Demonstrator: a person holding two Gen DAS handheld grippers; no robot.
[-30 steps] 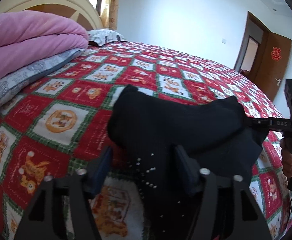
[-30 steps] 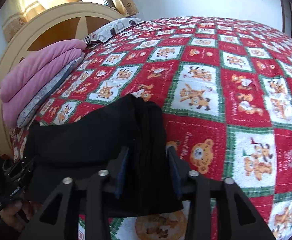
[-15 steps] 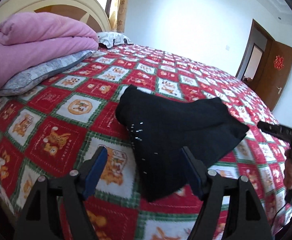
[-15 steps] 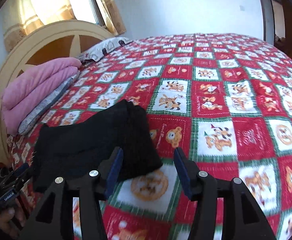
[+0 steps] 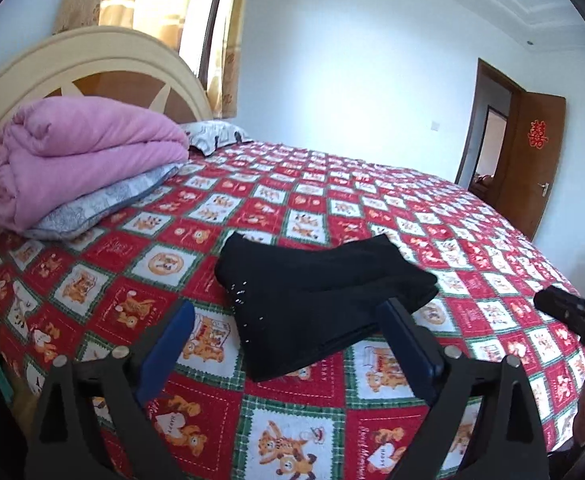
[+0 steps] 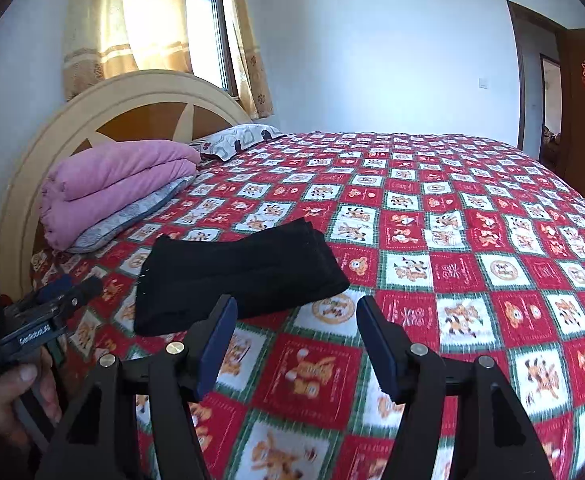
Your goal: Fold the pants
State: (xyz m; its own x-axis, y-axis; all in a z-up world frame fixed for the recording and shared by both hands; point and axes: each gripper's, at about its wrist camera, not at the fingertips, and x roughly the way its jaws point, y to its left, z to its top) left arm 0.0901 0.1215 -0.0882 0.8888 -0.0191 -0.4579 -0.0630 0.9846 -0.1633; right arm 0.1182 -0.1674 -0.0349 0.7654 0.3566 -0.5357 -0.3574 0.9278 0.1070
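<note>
The black pants lie folded in a compact bundle on the red patterned bedspread, near the bed's front edge. They also show in the right wrist view. My left gripper is open and empty, held back from the bundle with its near corner between the fingers in view. My right gripper is open and empty, just off the bundle's right end. The left gripper also shows at the left edge of the right wrist view, and the right one at the right edge of the left wrist view.
A folded pink quilt on a grey pillow sits by the headboard, with another pillow behind. A brown door stands open at the far right. The bedspread stretches wide to the right.
Both grippers opened, let go of the pants and pulled back and up from the bed. The folded bundle stays lying on the bedspread.
</note>
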